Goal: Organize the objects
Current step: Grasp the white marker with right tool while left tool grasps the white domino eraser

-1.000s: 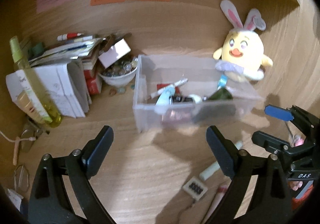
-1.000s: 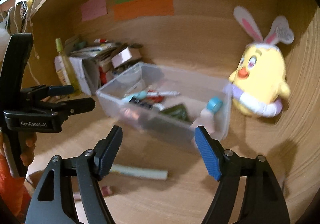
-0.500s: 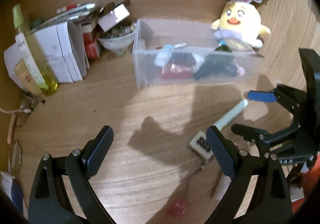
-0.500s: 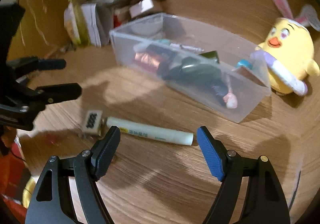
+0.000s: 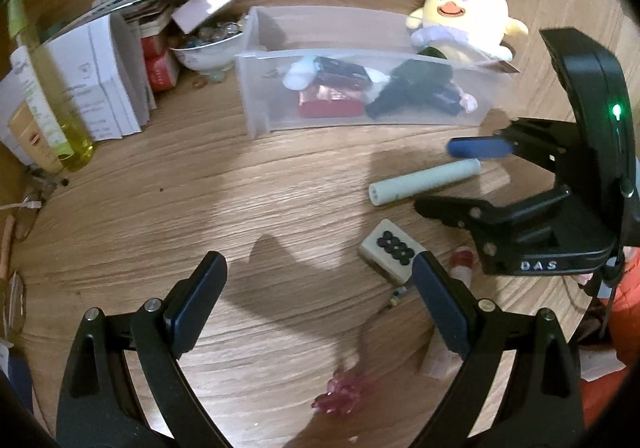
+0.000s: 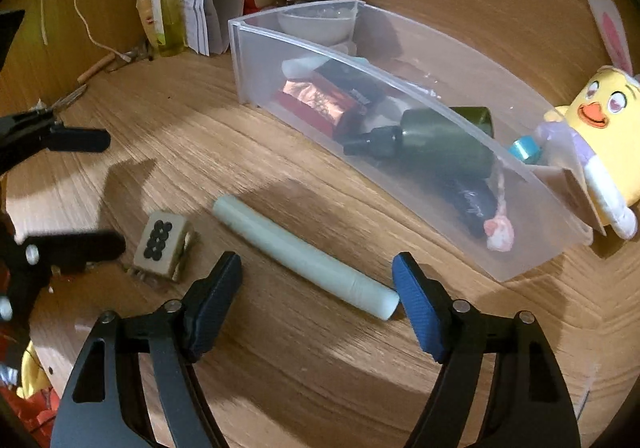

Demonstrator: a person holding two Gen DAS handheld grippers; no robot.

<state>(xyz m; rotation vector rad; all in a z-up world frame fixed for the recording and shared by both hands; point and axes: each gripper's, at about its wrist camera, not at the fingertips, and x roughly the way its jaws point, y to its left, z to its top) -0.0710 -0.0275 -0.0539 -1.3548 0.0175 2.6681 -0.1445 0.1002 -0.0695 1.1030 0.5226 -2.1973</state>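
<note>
right gripper (image 6: 316,284): jaws have just been closing, still apart, straddling pale green tube (image 6: 304,254) at lower centre, untouched | left gripper (image 5: 320,300): wide, empty | tube: looks light, stiff, smooth, likely to roll; grip mid-length | clear bin (image 6: 516,268): upper right

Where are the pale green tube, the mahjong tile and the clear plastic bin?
Pale green tube (image 6: 304,256), right wrist view, middle of its body.
Mahjong tile (image 6: 160,240), right wrist view, dotted face.
Clear plastic bin (image 6: 400,84), right wrist view, near wall.
</note>
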